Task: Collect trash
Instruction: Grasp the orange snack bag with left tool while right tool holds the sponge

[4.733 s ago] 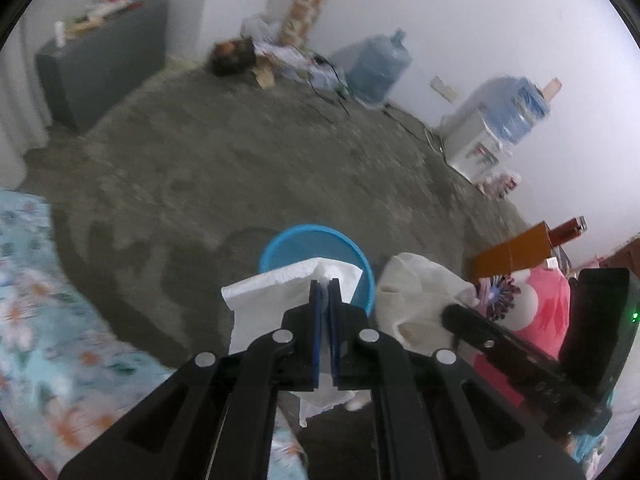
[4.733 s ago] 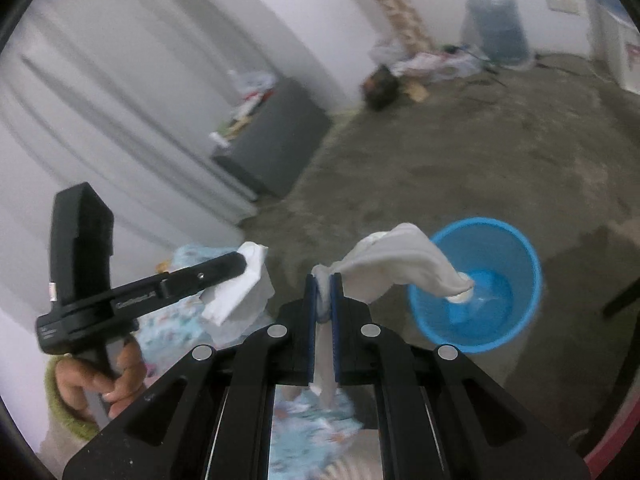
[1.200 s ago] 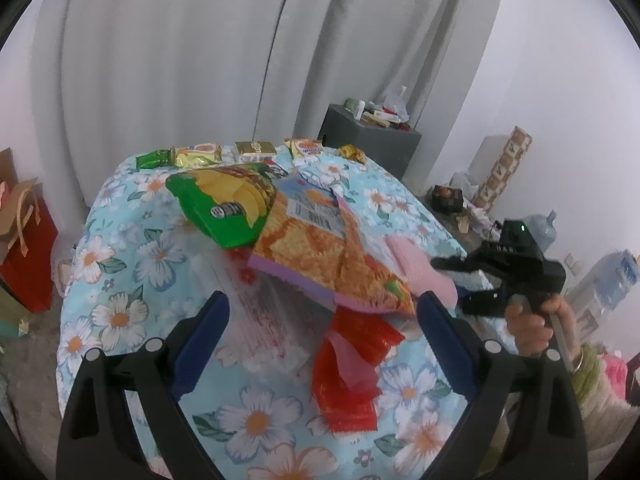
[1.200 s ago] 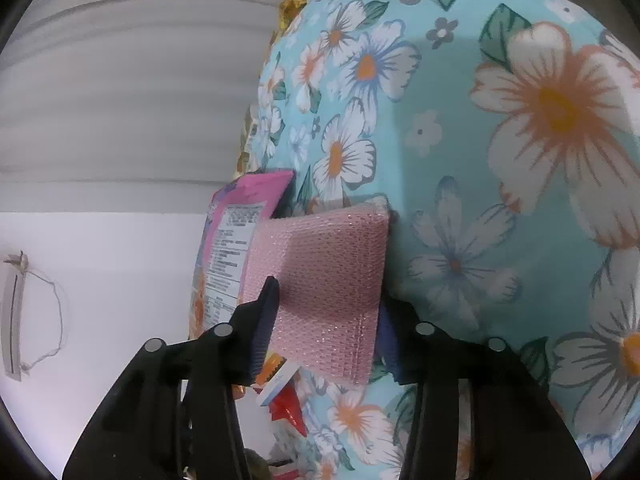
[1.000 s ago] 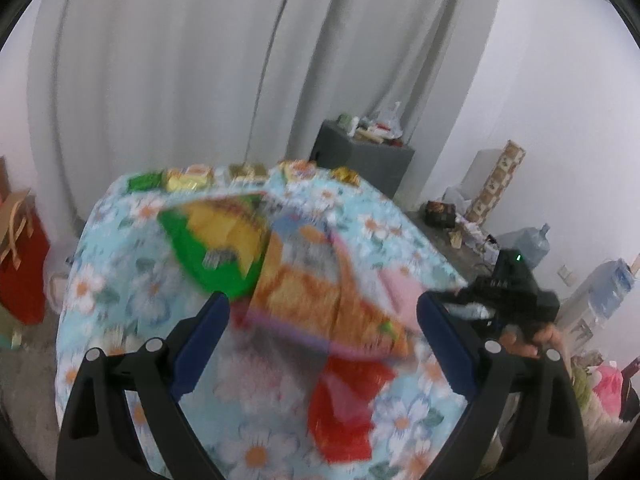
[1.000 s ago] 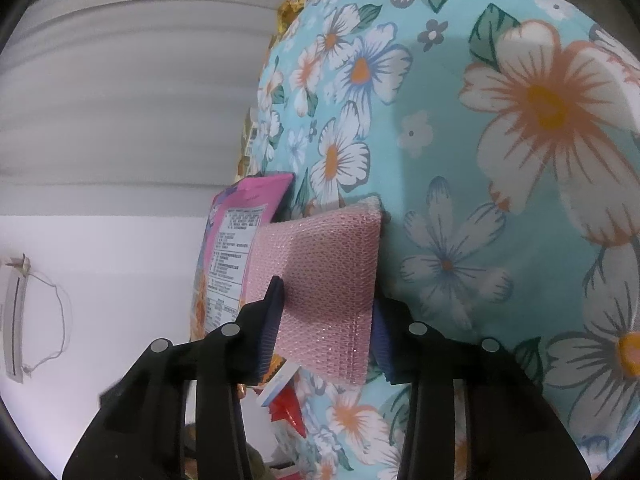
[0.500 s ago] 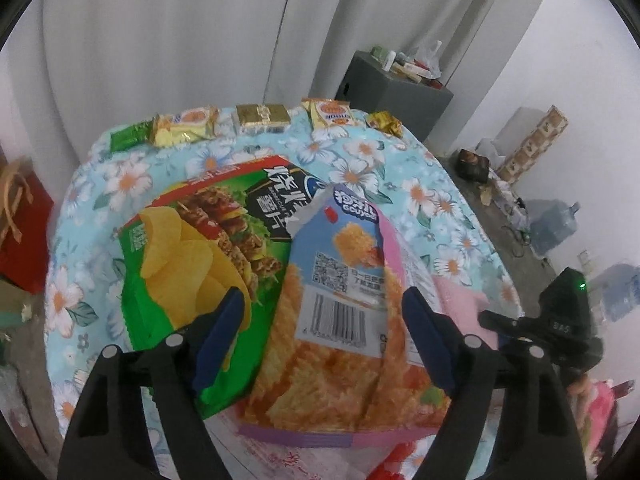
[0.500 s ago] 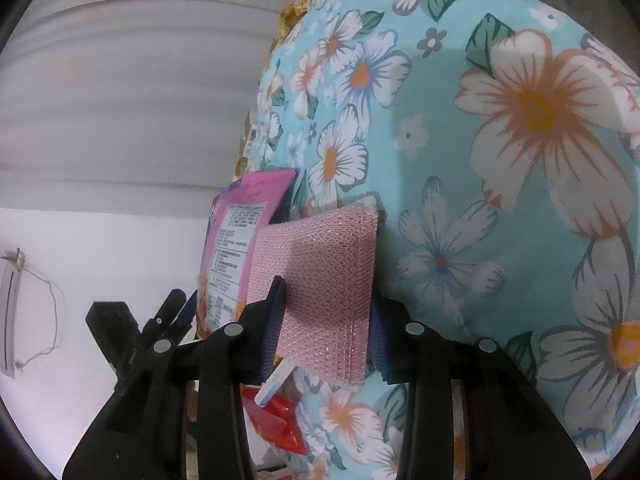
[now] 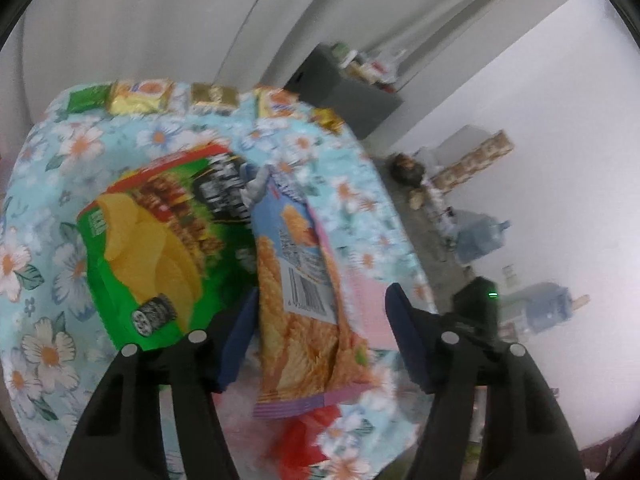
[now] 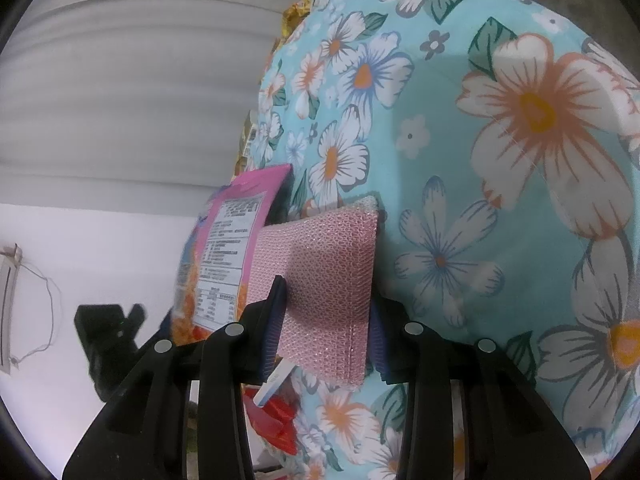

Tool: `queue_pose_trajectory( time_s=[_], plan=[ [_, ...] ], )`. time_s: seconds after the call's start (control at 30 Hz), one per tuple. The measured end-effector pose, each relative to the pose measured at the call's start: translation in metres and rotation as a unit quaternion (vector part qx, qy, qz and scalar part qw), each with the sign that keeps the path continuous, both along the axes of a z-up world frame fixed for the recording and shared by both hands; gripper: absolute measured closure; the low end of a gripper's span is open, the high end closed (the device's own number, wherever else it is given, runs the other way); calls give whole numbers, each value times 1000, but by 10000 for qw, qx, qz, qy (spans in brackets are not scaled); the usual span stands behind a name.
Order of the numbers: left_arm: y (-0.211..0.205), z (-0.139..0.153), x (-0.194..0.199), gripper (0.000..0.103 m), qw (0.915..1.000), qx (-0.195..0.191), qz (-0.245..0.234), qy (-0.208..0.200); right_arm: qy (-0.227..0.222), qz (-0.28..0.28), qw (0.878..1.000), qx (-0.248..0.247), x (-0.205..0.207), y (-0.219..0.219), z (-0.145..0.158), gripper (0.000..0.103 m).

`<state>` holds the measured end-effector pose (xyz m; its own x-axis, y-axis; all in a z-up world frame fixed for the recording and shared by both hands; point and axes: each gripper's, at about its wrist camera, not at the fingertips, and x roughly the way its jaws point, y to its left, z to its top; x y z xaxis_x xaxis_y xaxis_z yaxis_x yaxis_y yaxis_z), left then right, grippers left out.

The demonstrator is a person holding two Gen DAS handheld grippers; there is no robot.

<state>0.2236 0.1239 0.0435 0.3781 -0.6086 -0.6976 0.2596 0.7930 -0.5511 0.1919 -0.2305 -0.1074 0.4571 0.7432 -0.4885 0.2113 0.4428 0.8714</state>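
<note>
Two risks: the left hand-held gripper (image 9: 320, 332), jaws just closing but still spread around the orange snack bag (image 9: 304, 300) beside the green chip bag (image 9: 152, 240), may snag both; the right hand-held gripper (image 10: 326, 334), pinching the pink pad (image 10: 328, 280), could lose it.

No brand or word can be made out. The orange snack bag (image 9: 304, 300) carries a barcode on a white panel, its digits blurred. The same bag's pink back (image 10: 232, 256) shows a printed table of small text, too fine to read. The green chip bag (image 9: 160, 248) bears white lettering on black, smeared by motion.
</note>
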Motion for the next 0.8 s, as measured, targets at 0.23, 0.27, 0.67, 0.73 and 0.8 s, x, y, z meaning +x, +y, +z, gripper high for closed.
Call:
queue_pose_trajectory(
  time_s=[0.23, 0.27, 0.67, 0.73, 0.8],
  plan=[
    [-5, 6, -9, 51, 9952, -948, -242, 1, -23, -13, 10000, 32, -1, -2, 0, 69],
    [-7, 2, -8, 52, 9948, -985, -238, 87, -27, -15, 10000, 34, -1, -3, 0, 69],
    [-16, -7, -8, 94, 9971, -743, -136, 35, -148, -84, 9994, 308, -16, -22, 6, 72],
    [-17, -4, -11, 95, 9972, -723, -143, -90, -178, -113, 9992, 348, -19, -27, 7, 72],
    [-18, 1, -13, 96, 9974, -678, -151, -212, -201, -158, 9989, 382, -23, -33, 9, 73]
  ],
)
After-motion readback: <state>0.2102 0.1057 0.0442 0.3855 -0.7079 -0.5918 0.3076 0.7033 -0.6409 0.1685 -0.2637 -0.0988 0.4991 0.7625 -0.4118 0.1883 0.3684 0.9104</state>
